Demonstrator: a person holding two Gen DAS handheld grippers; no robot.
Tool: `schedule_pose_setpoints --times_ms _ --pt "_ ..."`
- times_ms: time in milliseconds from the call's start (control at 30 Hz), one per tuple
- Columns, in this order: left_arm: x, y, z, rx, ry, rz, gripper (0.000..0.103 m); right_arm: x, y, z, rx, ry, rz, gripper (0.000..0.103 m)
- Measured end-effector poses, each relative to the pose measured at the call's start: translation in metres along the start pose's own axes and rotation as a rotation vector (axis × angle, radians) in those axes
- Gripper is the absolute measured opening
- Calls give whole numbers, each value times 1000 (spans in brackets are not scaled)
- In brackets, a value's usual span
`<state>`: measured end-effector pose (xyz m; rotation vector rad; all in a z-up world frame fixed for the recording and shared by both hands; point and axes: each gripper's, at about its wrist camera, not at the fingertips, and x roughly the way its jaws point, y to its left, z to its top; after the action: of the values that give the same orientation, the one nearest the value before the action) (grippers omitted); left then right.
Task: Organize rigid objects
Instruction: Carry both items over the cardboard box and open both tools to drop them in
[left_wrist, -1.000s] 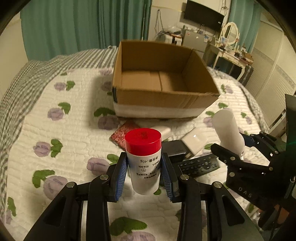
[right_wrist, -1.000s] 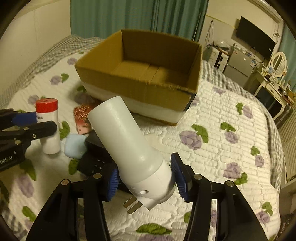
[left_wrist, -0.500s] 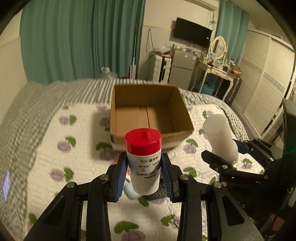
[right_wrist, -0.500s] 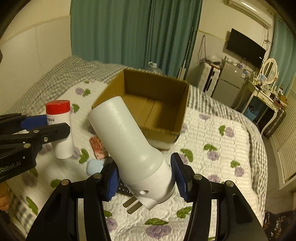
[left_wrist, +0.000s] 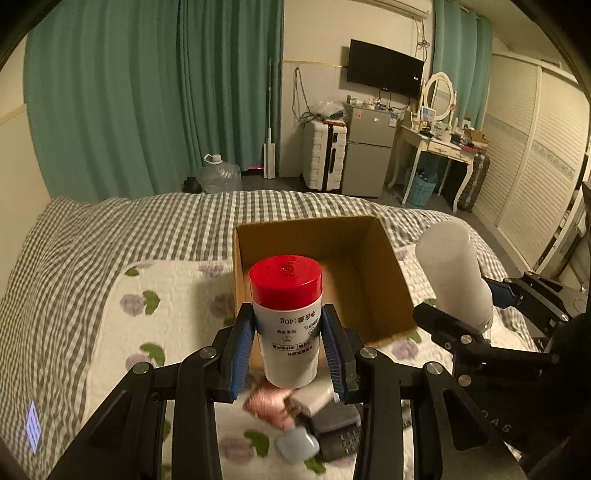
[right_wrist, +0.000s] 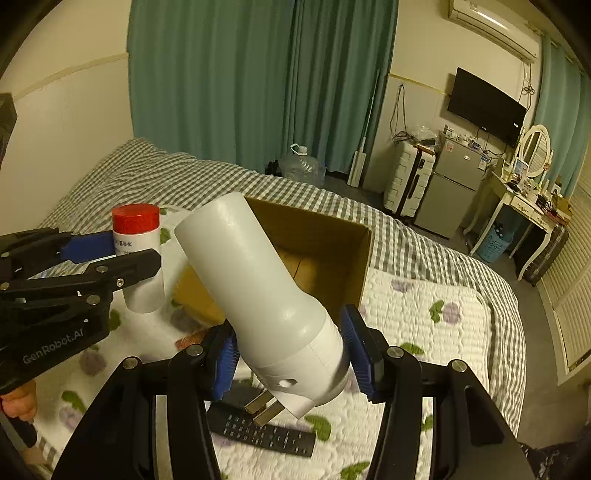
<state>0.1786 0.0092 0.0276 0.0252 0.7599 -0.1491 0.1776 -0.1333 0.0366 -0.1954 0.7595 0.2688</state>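
My left gripper (left_wrist: 288, 347) is shut on a white bottle with a red cap (left_wrist: 286, 317), held upright high above the bed; it also shows in the right wrist view (right_wrist: 138, 254). My right gripper (right_wrist: 291, 358) is shut on a white cylindrical plug-in lamp (right_wrist: 266, 295) with metal prongs, tilted up-left; it shows in the left wrist view (left_wrist: 454, 273). An open cardboard box (left_wrist: 384, 280) lies on the bed below and ahead of both grippers, seemingly empty inside (right_wrist: 317, 266).
Under the grippers on the floral quilt (left_wrist: 110, 332) lie a black remote (right_wrist: 262, 432), a pink packet (left_wrist: 266, 404), a pale blue case (left_wrist: 297, 446) and a dark box (left_wrist: 334, 421). Beyond the bed are green curtains, a fridge and a dressing table.
Both grippers have risen well above the bed with their objects still gripped. The box and loose items now look smaller and lower in both views.
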Motion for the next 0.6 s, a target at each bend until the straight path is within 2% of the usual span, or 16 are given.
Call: schedule_pose_setpoints --times_ms 200,400,600 --pt "58 2 14 15 34 7 37 59 -22 18 50 36 10 52" --pt "116 5 19 22 86 1 37 118 -43 20 85 82 27 52" --pt "142 3 12 43 107 -3 37 149 -47 17 77 104 12 52"
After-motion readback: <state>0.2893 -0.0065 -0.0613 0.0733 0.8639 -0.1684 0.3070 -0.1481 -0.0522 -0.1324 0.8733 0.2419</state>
